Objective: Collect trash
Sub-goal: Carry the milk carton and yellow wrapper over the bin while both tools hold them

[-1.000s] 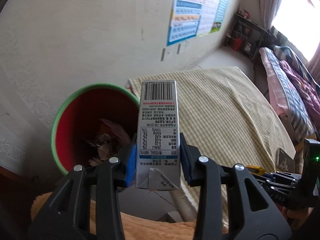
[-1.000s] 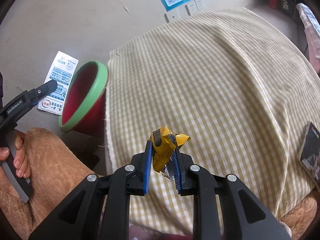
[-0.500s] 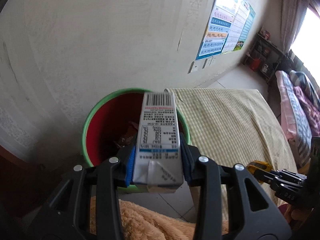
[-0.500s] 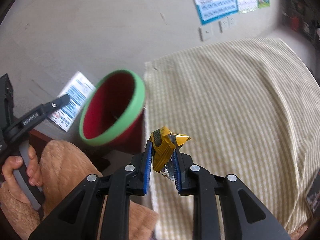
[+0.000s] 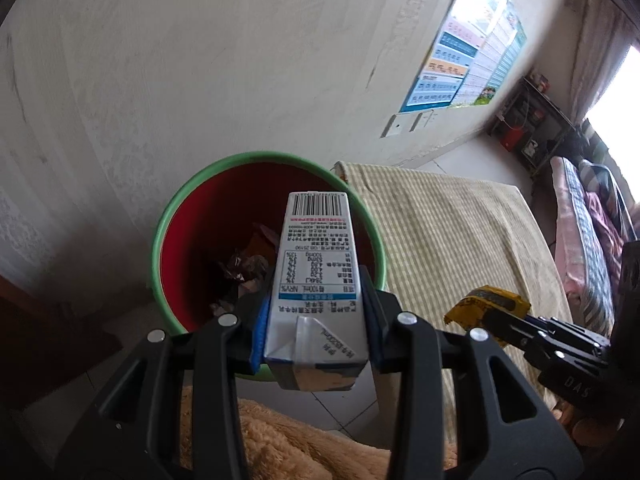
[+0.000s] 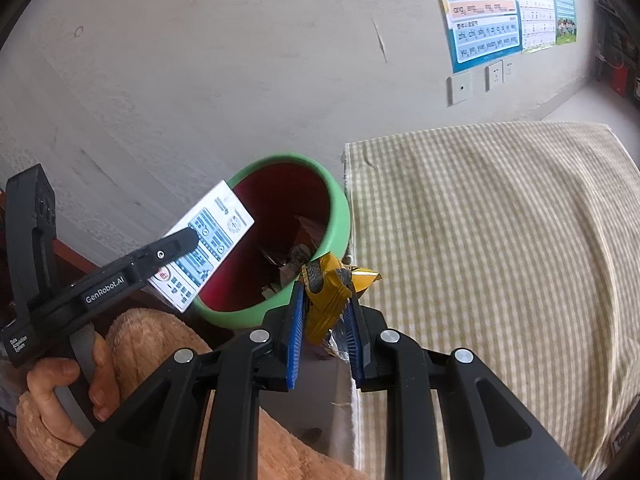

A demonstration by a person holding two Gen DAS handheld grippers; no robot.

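A: Item, far left: the person's hand, in a fuzzy tan sleeve, carrying the left gripper. State?

B: Clamped on a white rectangular milk carton with a barcode and blue print. The pads press its two narrow sides; its long axis runs forward along the fingers, barcode end leading.

A: Next item to the right?

B: A round plastic bin, red inside with a green rim, standing on the floor against the pale wall. It already holds crumpled wrappers. In the right wrist view the carton's far end hangs over the bin's near-left rim, so the left hand is judged the nearer of the two to a drop.

A: Then?

B: The right gripper, closed on a crumpled yellow and black snack wrapper, held just outside the bin's rim on the side toward the bed. The bin lies ahead and to its left.

A: Far right?

B: A bed under a beige checked cover, its edge close beside the bin. On the wall above it, blue charts and sockets.

A: Obstructions?

B: None across the bin's mouth. The one hazard judged is the two grippers crowding each other at the rim.
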